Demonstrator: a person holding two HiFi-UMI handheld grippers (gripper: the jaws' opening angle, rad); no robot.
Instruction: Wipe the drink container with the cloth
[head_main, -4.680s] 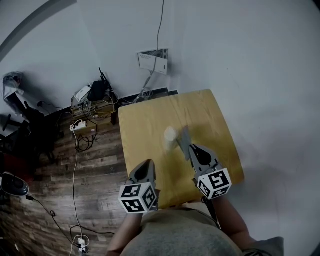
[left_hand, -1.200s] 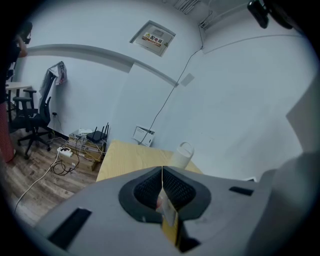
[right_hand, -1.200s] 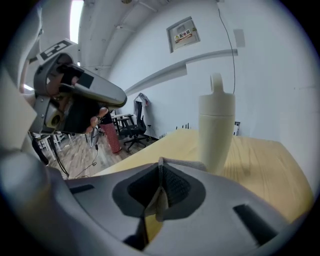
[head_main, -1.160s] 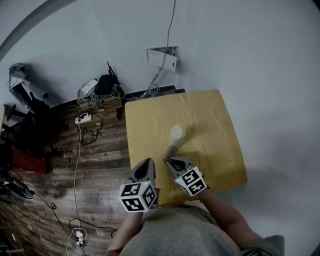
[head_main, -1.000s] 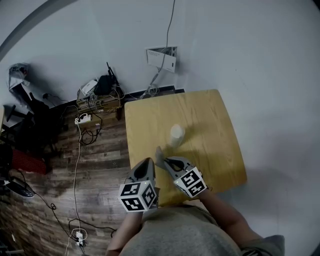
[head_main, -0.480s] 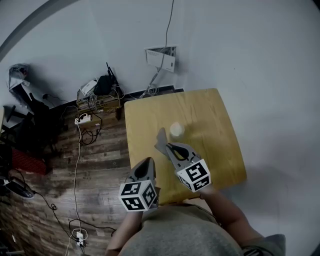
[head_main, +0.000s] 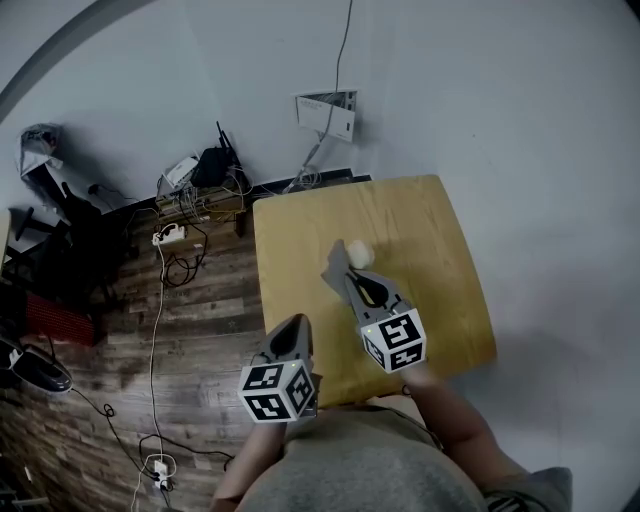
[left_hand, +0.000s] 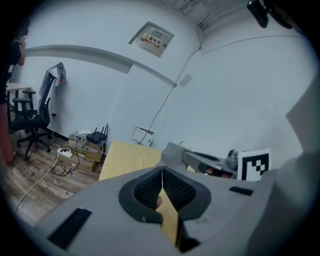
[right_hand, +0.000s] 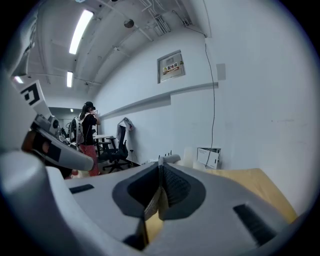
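Tabletop (head_main: 425, 225) container (head_main: 359, 252) beside right gripper's (head_main: 350, 279) cloth (head_main: 333, 267)

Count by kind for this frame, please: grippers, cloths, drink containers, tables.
Grippers: 2, left gripper and right gripper
Cloths: 1, the cloth, in the right gripper
Drink containers: 1, the drink container
Tables: 1, the table
Total: 5
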